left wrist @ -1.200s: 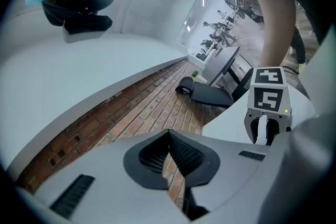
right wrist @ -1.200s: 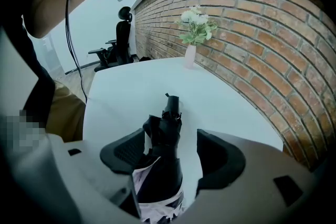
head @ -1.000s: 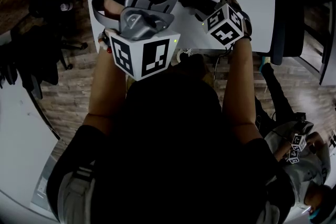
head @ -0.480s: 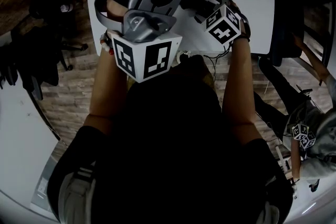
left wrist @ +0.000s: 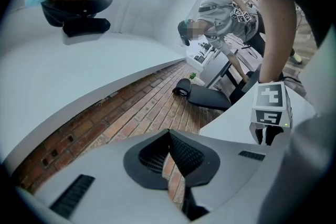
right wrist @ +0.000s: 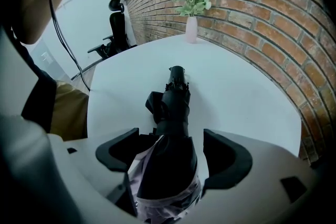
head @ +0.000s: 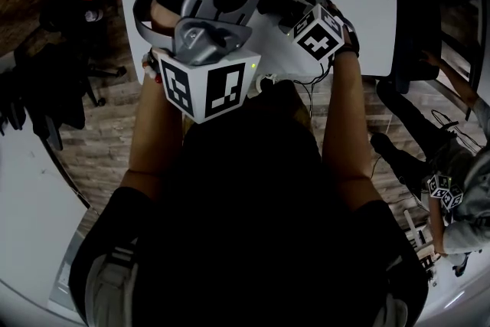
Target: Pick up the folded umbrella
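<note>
A white round bench (right wrist: 252, 97) is set against a red brick wall (right wrist: 262, 13). The black folded umbrella (right wrist: 176, 107) on it is straddled, untouched, by the just-widened fingers of the right gripper (right wrist: 173, 155). Those of the left gripper (left wrist: 169, 136) are pressed together.

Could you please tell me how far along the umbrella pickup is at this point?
Done: the right claw straddles the folded umbrella, which lies on the white table. In hand: its jaws have just been opening, pads not yet pressing it. Remaining: close, grip and lift. The left claw is shut, empty.
</note>
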Demonstrator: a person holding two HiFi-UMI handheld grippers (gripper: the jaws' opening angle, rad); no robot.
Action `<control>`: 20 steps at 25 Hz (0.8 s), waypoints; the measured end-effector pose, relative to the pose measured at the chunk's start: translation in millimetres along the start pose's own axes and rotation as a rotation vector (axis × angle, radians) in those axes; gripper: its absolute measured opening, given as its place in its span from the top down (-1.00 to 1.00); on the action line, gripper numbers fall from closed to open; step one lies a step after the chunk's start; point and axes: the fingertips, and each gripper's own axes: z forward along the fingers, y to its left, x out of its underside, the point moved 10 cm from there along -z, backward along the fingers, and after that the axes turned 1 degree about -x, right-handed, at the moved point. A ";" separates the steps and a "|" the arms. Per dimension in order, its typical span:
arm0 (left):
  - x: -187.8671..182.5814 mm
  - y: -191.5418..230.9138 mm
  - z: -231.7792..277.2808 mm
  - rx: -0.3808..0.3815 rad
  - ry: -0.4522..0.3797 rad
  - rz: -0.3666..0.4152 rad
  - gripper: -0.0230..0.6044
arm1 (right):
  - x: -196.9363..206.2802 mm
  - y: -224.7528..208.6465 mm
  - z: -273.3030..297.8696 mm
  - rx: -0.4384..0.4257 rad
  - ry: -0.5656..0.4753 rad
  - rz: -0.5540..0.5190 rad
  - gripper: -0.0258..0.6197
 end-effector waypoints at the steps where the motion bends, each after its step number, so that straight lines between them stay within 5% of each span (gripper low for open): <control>1: -0.1 -0.2 -0.1 0.001 -0.002 0.000 0.89 | 0.6 0.7 1.2 -0.003 0.002 0.001 -0.19; 20: -5.0 -4.7 4.9 0.029 -0.016 0.006 0.89 | 12.3 2.6 18.5 -0.012 0.064 0.026 -0.20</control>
